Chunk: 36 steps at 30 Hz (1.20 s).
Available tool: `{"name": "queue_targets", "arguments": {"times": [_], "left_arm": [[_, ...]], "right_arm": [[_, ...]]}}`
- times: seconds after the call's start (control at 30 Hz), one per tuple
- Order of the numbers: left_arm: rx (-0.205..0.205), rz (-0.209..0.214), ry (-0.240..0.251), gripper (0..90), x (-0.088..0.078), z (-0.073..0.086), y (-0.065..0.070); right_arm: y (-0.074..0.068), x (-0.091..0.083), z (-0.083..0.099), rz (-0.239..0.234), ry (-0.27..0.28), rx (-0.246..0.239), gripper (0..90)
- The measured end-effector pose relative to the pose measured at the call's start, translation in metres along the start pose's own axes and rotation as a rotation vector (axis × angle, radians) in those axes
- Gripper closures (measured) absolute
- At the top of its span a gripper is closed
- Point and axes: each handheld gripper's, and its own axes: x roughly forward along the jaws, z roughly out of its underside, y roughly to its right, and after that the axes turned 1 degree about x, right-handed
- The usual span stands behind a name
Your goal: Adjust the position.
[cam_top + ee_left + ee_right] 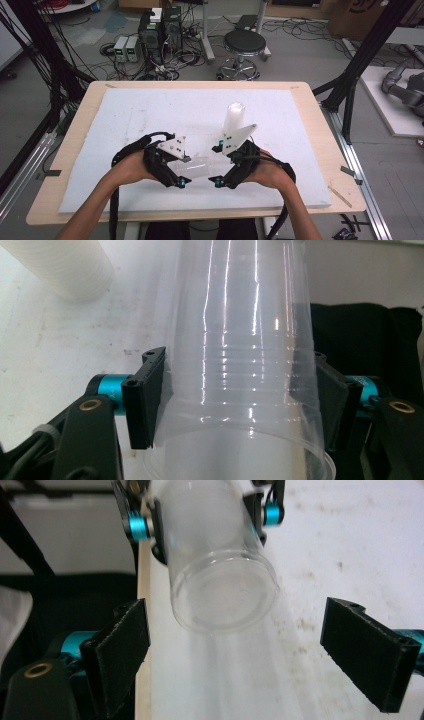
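White foam mat (150, 115) on table; cup stack (233, 117) at 12 o'clock. Left gripper (240, 405) clamps clear cup (240, 340). Right gripper (255, 655) jaws apart, gripping nothing.

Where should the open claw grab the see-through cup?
Probably round the clear cup's closed base, coming in straight along its length. The cup lies level, base toward the right claw, whose jaws already stand wide either side. The left claw holds its middle.

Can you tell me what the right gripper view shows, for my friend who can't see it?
A clear plastic cup points its bottom at the camera, pinched between the left tongs at the top. The right tongs stand open below it, touching nothing, over the white table cover.
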Motion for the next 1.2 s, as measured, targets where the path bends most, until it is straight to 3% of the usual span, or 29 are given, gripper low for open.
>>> {"name": "queue_targets", "arguments": {"times": [0.6,0.83,0.97,1.0,1.1,1.2], "left_arm": [[0.007,0.013,-0.090,33.3,0.004,-0.019,0.000],[0.007,0.017,-0.106,33.4,0.009,-0.022,-0.001],[0.011,0.021,-0.110,33.4,0.011,-0.023,-0.001],[0.015,0.023,-0.115,33.4,0.012,-0.024,-0.001],[0.016,0.024,-0.111,33.5,0.013,-0.024,-0.001],[0.016,0.021,-0.108,33.6,0.012,-0.024,-0.001]], "right_arm": [[-0.003,0.005,-0.012,0.008,-0.200,-0.018,12.5],[-0.003,0.009,-0.016,0.007,-0.243,-0.039,12.7],[-0.004,0.011,-0.018,-0.009,-0.240,-0.043,16.3],[-0.004,0.011,-0.019,-0.018,-0.234,-0.044,25.8],[-0.004,0.011,-0.020,-0.033,-0.236,-0.047,41.9],[-0.004,0.011,-0.020,-0.035,-0.234,-0.058,42.9]]}}
